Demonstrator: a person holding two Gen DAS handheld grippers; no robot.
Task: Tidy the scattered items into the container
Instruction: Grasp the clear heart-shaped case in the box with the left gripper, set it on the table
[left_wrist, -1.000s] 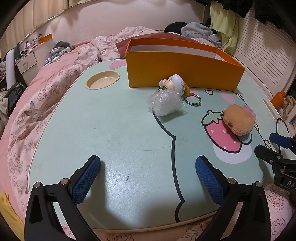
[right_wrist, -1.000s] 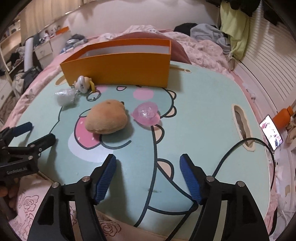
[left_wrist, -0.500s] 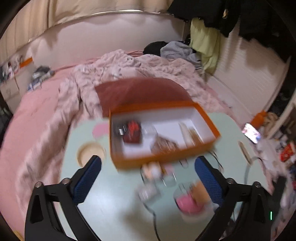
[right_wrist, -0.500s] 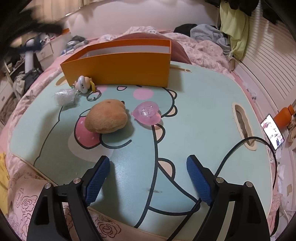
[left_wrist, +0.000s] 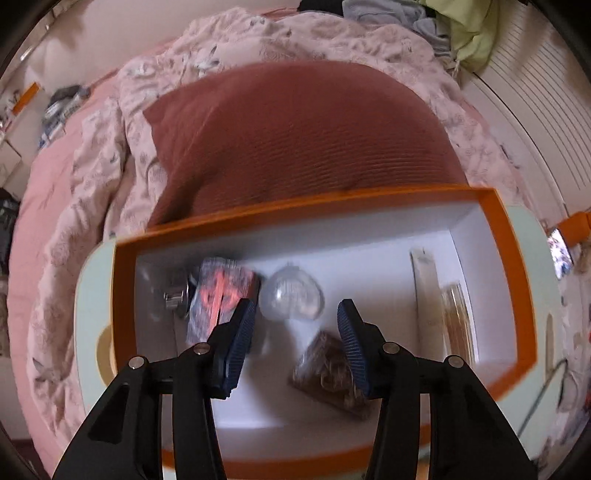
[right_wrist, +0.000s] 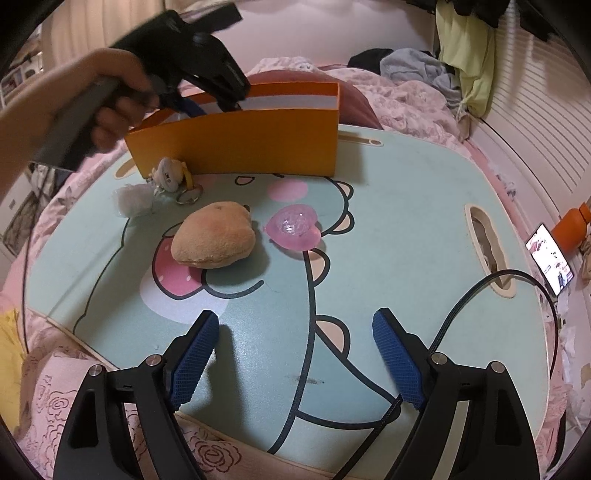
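My left gripper (left_wrist: 295, 310) hangs over the orange box (left_wrist: 511, 258) and points down into it. Its jaws are closing with nothing between them. Below it lie a red-patterned packet (left_wrist: 221, 288), a clear dome (left_wrist: 291, 295) and a brown packet (left_wrist: 325, 365). In the right wrist view a hand holds the left gripper (right_wrist: 210, 105) above the left end of the orange box (right_wrist: 251, 144). On the table lie a tan plush (right_wrist: 214, 240), a pink heart (right_wrist: 295, 229), a white keychain toy (right_wrist: 170, 177) and a clear wrapped ball (right_wrist: 133, 199). My right gripper (right_wrist: 295, 325) stands open over the table's near edge.
The mint cartoon table (right_wrist: 406, 229) rests on a bed with a pink floral quilt (left_wrist: 92, 166); a dark red pillow (left_wrist: 295, 140) lies behind the box. A black cable (right_wrist: 480, 291) runs through a slot at the right. A phone (right_wrist: 550, 258) and an orange bottle (right_wrist: 572, 229) lie off the right edge.
The left gripper has swung up from the table's front to above the open box, and its jaws have narrowed. The right gripper's jaws widened a little; it has stayed in place.
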